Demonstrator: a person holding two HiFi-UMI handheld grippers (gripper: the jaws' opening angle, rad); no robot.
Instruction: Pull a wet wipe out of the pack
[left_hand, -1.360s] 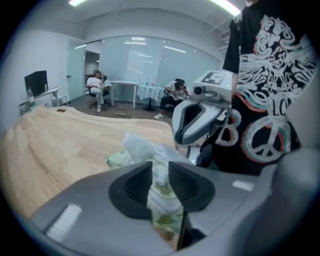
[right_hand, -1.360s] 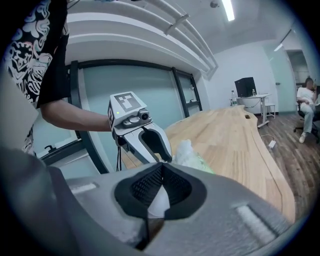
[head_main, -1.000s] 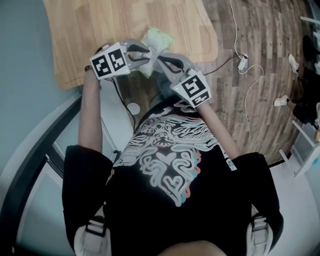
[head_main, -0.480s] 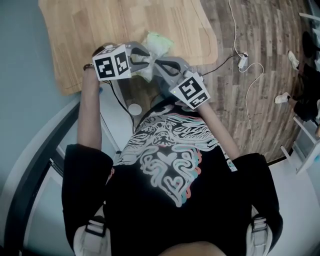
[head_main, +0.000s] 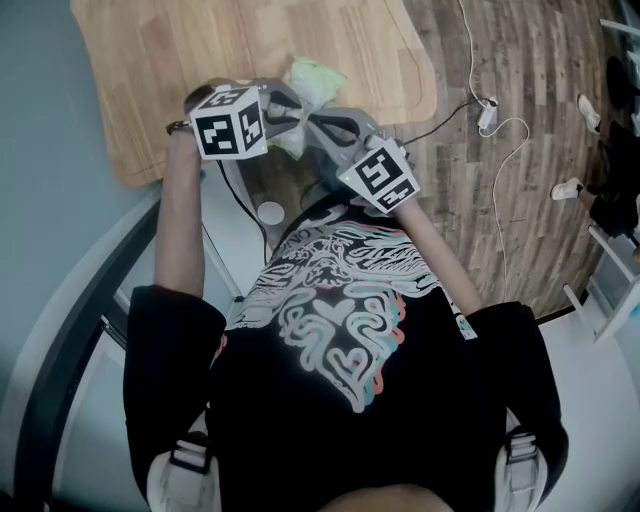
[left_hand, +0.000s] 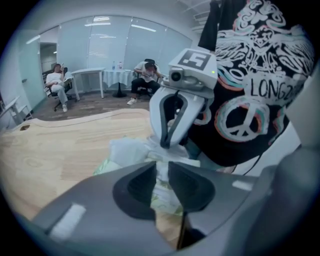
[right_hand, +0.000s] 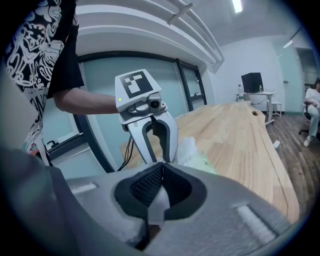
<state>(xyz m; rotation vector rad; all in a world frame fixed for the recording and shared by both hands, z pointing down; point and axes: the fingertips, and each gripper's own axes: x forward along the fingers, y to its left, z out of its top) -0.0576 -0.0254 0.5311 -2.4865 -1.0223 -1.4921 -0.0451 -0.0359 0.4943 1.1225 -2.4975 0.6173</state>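
left tool (left_hand: 161, 172) is clamping its half-closed jaws on the green pack (head_main: 316, 78) | right tool (right_hand: 161, 169) is pinching a white wipe (right_hand: 157, 202), jaws nearly together | both tools are meeting tip to tip over the near edge of the wooden surface (head_main: 200, 60) | pack is sitting at the tips, far side
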